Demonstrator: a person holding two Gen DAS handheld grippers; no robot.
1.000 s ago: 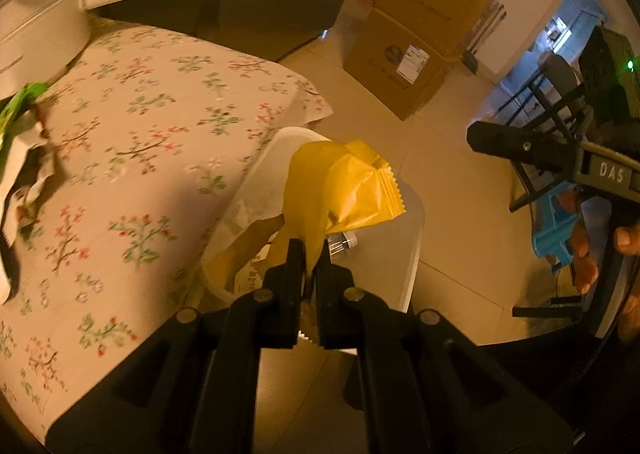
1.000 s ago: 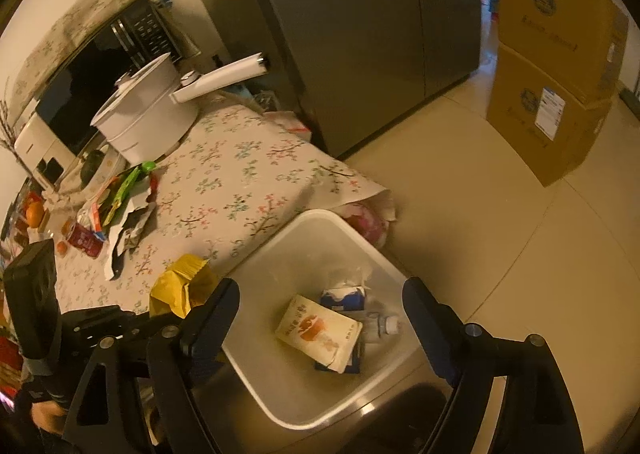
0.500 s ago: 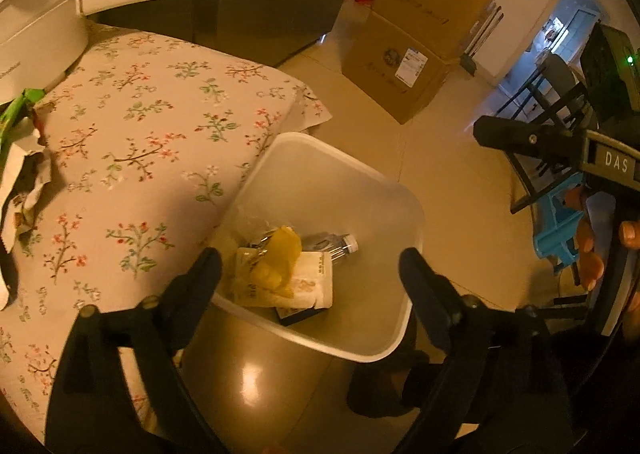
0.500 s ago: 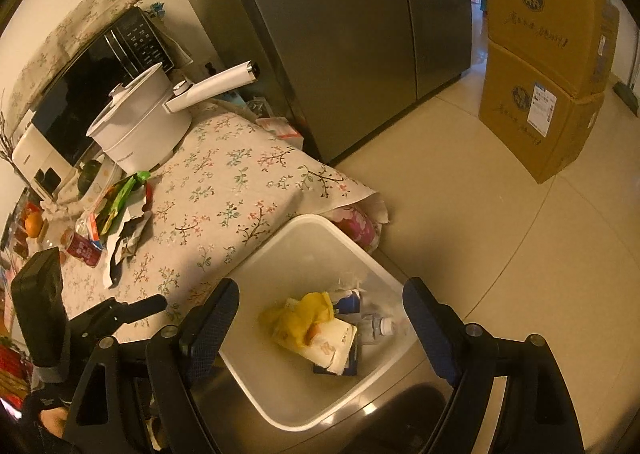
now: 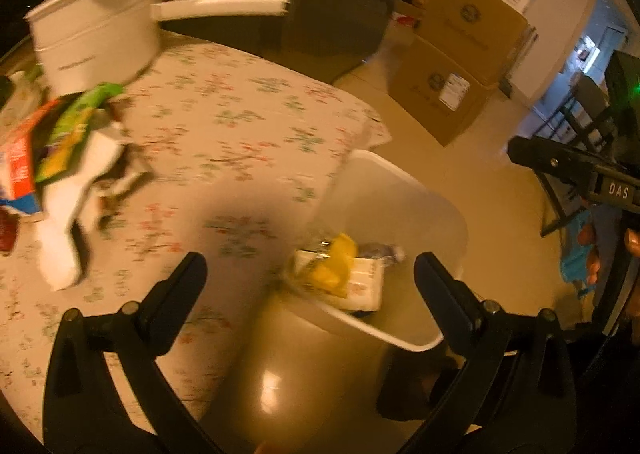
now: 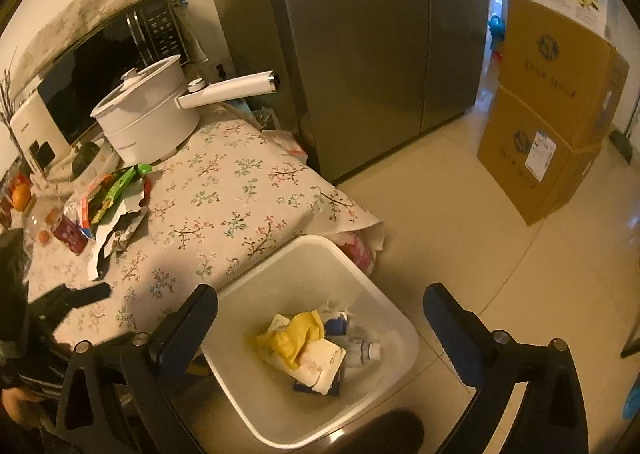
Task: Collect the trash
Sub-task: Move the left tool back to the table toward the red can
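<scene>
Both grippers opening, empty, left gripper (image 5: 310, 278), right gripper (image 6: 320, 306), yellow wrapper (image 6: 294, 338) below in bin (image 6: 280, 262).

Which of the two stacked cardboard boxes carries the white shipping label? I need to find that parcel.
The lower cardboard box: a white label sits on its front face. The upper cardboard box resting on it shows only round printed logos.
</scene>
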